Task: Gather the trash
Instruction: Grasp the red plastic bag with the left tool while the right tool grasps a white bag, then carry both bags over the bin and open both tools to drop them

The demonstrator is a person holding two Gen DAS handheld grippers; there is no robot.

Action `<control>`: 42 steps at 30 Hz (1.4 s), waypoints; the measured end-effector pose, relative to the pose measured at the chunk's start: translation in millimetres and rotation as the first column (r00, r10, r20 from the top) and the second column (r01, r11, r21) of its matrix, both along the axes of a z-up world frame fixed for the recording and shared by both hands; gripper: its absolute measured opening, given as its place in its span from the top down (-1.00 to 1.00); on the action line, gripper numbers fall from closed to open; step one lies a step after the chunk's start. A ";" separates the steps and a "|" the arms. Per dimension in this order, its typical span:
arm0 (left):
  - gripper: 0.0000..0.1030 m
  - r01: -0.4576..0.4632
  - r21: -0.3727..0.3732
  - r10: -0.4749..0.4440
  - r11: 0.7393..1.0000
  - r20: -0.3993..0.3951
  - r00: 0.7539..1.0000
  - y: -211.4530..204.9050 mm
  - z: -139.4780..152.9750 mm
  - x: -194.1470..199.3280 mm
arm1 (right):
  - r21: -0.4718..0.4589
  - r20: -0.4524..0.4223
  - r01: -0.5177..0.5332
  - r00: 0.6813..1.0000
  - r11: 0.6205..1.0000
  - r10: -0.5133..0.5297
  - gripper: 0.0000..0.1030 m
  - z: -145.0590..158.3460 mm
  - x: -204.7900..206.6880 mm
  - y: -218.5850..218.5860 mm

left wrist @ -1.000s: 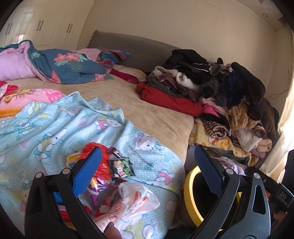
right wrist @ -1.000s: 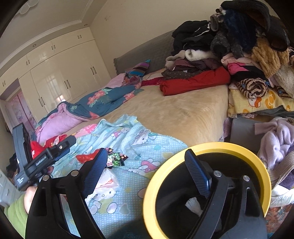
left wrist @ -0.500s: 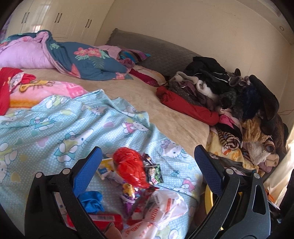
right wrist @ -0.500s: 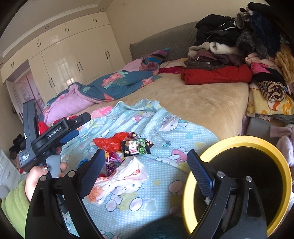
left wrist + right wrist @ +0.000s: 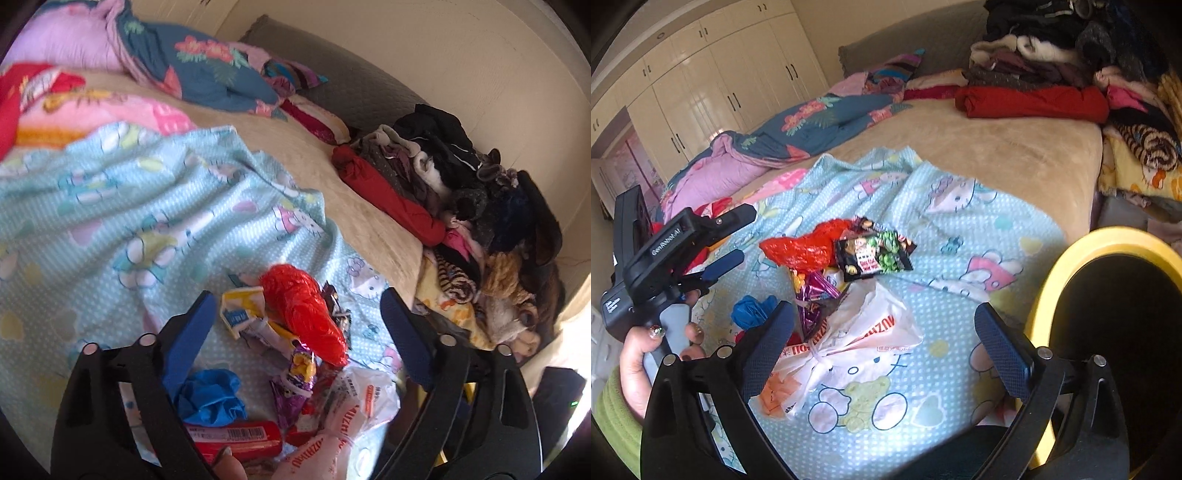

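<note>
- A bed point(image 5: 1015, 162) carries a pale blue cartoon-print blanket point(image 5: 960, 229) spread toward its near edge.
- A small heap of trash lies on the blanket near the bed's near edge: a crumpled red plastic bag point(image 5: 306, 314), a black snack packet point(image 5: 875, 254) touching it, a purple foil wrapper point(image 5: 816, 295), a knotted white plastic bag point(image 5: 849, 339), a crumpled blue glove point(image 5: 210, 395) and a red tube-shaped packet point(image 5: 236, 439).
- The left gripper point(image 5: 295, 325) hangs over the heap; its jaws have just been narrowing but stand apart, with the red bag and wrappers seen between them, nothing pinched.
- The right gripper point(image 5: 882, 332) points at the white bag; its jaws have just been widening and stand wide apart, holding nothing.
- A yellow-rimmed bin point(image 5: 1071, 251) stands just beside the bed's near right corner.
- A pile of folded clothes point(image 5: 1052, 74) sits along the bed's far right edge.
</note>
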State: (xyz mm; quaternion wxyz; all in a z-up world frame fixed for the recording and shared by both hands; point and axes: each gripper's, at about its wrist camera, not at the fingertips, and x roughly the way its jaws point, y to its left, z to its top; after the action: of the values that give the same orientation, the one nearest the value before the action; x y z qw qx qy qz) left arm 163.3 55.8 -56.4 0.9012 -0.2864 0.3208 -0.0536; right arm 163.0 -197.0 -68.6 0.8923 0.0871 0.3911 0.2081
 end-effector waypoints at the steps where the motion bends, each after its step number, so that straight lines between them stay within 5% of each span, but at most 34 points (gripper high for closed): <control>1: -0.39 0.009 -0.028 -0.009 1.000 -0.005 1.000 1.5 -3.1 1.1 | 0.004 -0.018 -0.005 1.000 1.000 0.005 -0.85 -4.4 2.3 3.2; 14: 0.28 0.089 -0.119 -0.096 0.989 -0.052 0.994 -9.2 -23.5 13.4 | 0.036 -0.173 -0.039 0.984 0.999 0.045 -0.84 -49.6 30.9 30.4; 20: 0.73 0.112 -0.129 -0.121 0.985 -0.064 0.991 -14.5 -30.9 16.6 | 0.071 -0.194 -0.070 0.978 0.995 0.083 -0.31 -60.6 32.7 33.2; 25: 0.84 0.120 -0.122 -0.127 0.985 -0.045 0.991 -17.1 -27.6 15.7 | 0.091 -0.184 -0.100 0.976 0.991 0.115 -0.11 -55.3 25.9 31.7; 42: 0.92 0.143 -0.113 -0.139 0.983 0.040 0.989 -9.0 15.0 4.9 | 0.127 -0.101 -0.109 0.987 0.986 0.122 -0.08 -14.7 -3.1 11.4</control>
State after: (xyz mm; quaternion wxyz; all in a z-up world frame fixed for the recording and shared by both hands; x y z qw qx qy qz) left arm 168.2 46.8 -41.4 0.8821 -0.3136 0.3222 -0.1405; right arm 159.9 -185.6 -83.2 0.8493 0.1296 0.4298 0.2778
